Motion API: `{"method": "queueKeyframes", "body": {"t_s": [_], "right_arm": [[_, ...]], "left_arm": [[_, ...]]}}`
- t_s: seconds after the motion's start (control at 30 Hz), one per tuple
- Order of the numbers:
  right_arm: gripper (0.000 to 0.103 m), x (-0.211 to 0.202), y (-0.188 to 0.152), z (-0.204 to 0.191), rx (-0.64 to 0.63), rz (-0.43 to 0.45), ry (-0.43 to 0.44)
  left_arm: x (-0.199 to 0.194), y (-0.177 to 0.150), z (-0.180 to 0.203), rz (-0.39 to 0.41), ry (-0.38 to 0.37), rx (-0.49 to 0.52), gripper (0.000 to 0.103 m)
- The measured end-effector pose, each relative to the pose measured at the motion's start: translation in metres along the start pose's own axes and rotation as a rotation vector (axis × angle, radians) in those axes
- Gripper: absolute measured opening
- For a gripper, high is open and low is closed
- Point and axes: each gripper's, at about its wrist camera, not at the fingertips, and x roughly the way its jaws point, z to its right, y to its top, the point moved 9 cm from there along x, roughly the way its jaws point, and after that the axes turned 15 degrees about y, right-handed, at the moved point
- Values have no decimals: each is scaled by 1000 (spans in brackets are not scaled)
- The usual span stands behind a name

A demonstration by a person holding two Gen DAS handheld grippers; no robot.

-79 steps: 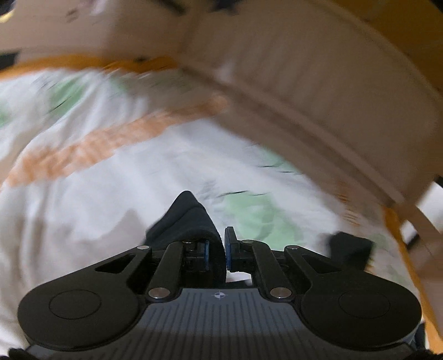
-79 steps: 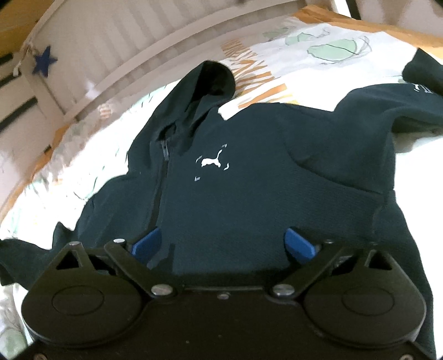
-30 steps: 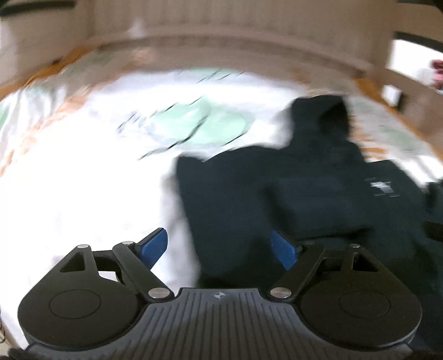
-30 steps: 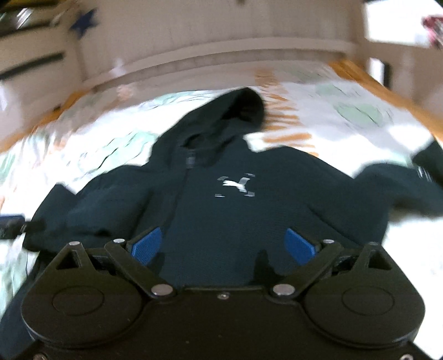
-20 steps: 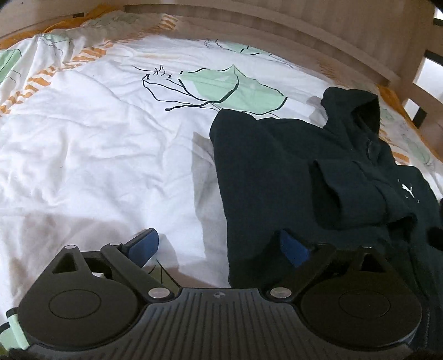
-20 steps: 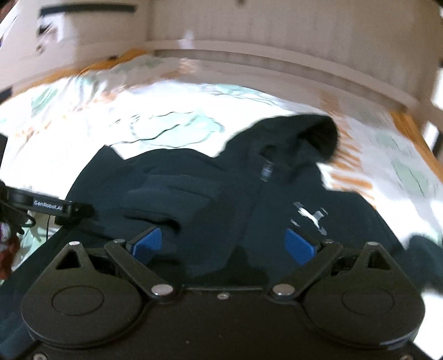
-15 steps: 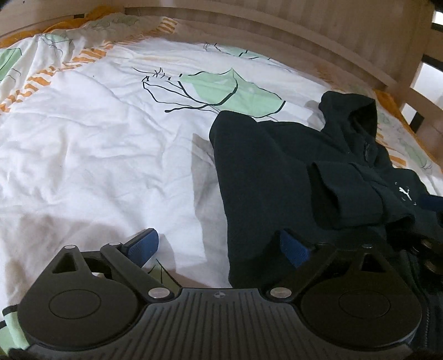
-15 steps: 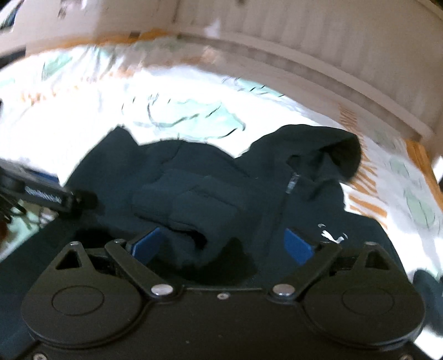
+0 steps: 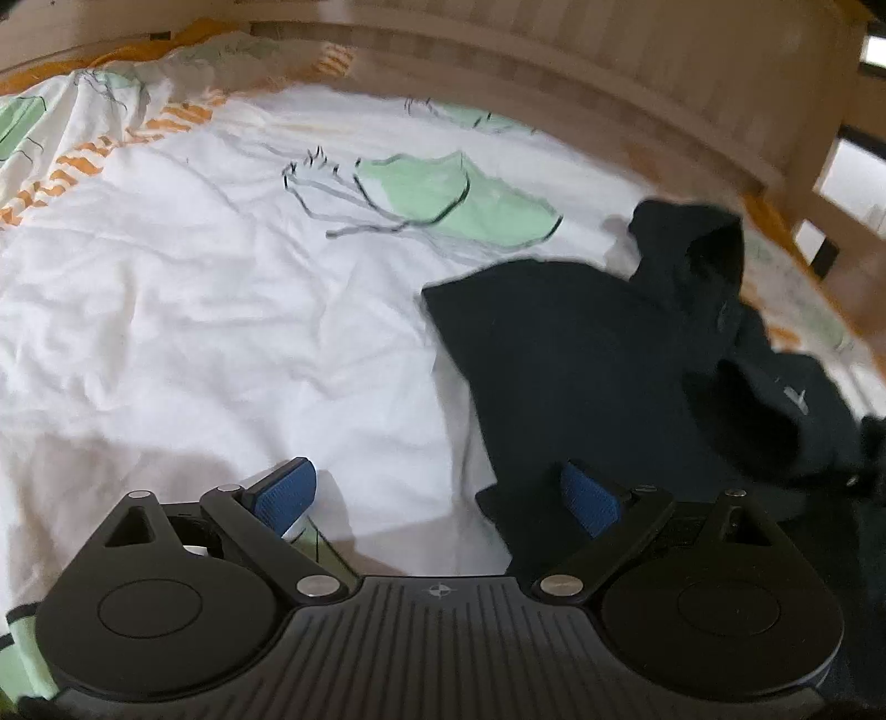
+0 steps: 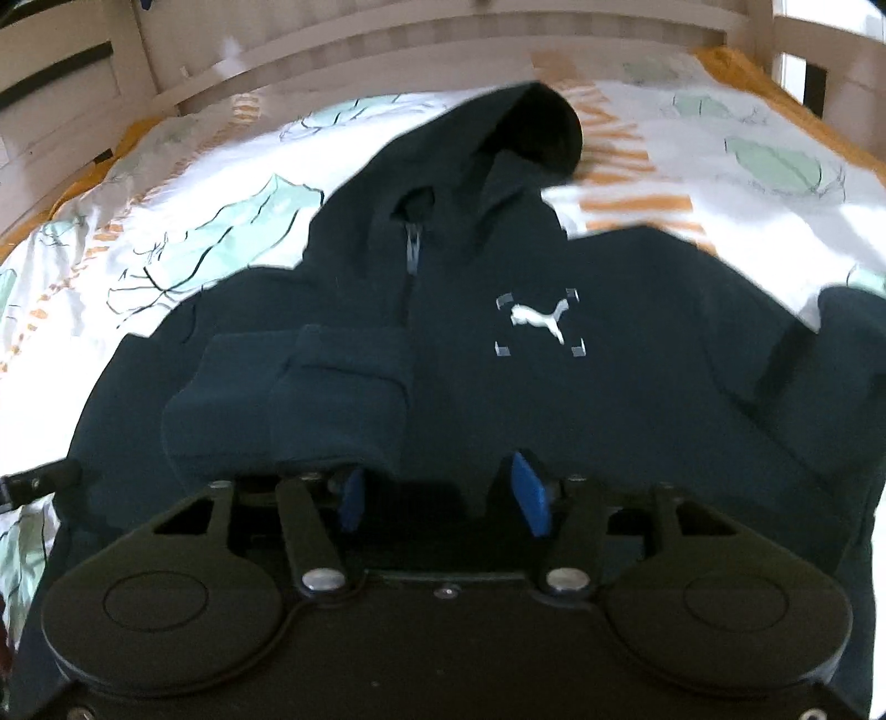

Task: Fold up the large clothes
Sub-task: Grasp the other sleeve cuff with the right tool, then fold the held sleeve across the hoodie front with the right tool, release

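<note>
- Bedding: a white duvet cover [image 9: 221,310] printed with green leaves and orange stripes covers the bed; a pale wooden slatted bed frame [image 10: 387,44] runs along the far side in both views.
- Task item: a dark navy zip hoodie [image 10: 554,399] lies front-up on the duvet cover. Its hood [image 10: 531,127] points toward the bed frame.
- Markings: a white leaping-cat logo [image 10: 538,320] sits on the chest, just beside the zipper [image 10: 412,255].
- Sleeve, viewer's left in my right wrist view: folded across the chest, with its cuff [image 10: 343,399] resting on the body panel close to the zipper.
- Sleeve, viewer's right in the same view: spread outward, extending toward the frame edge.
- Left tongs [image 9: 437,498]: released, jaws spread wide. One blue pad [image 9: 285,493] hangs over bare duvet cover; the other is above the hoodie's side edge. I see nothing gripped between them.
- Right tongs [image 10: 440,493]: jaws closing, roughly half apart, positioned low over the lower chest of the hoodie just below the folded cuff. Dark fabric lies between the blue pads, but I see no pad pressing on it.
- Cross-view: a black part of the left tongs shows at the left edge of my right wrist view, beside the hoodie.
- Image quality: both views carry slight motion blur.
</note>
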Motion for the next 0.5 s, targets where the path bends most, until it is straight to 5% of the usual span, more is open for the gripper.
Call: {"method": "queueKeyframes", "body": {"t_s": [0.27,0.5], "right_arm": [[73,-19,8,42,351,131,93],[72,-26,-1,57,458,147,129]], "left_arm": [[8,-9,10,1,15,91,103],[8,-10,9,0,12,88,103]]}}
